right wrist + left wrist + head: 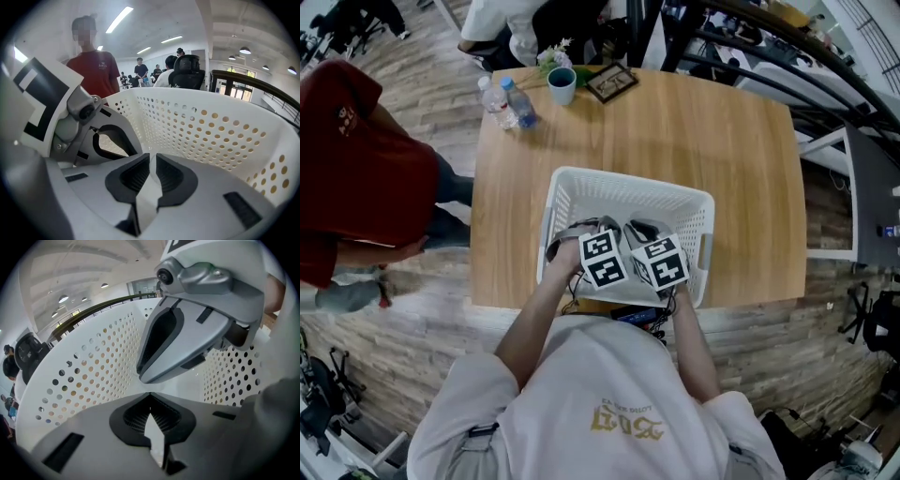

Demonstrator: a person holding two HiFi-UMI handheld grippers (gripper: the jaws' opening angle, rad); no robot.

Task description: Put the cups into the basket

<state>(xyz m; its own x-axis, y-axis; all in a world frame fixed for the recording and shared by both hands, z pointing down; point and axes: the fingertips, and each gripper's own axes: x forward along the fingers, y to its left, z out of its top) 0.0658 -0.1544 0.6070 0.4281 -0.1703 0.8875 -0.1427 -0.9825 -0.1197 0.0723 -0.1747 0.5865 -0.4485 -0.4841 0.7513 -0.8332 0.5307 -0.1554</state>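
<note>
Standing at near edge of wooden table (712,141): white perforated basket (623,185), set upright with open top, one long side along that edge.
Cup (562,85): teal; noted upright at far edge of table, well apart from basket and outside it.
Beside cup: two plastic bottles (508,101) to its left and a framed picture (612,82) to its right, both near it.
Left gripper (150,394): noted inside basket, pointed steeply down; jaws found closed, tips meeting, gripping nothing.
Right gripper (151,157): noted inside basket, just beside left gripper; jaws found a narrow slit apart, pads not touching, nothing caught between them.
Marker cubes: seen side by side in head view, close to touching, over near half of basket.
Basket wall: seen curving round beyond both sets of jaws in the two gripper views.
Bystander (356,159): person in red top, noted left of table, apart from it.
</note>
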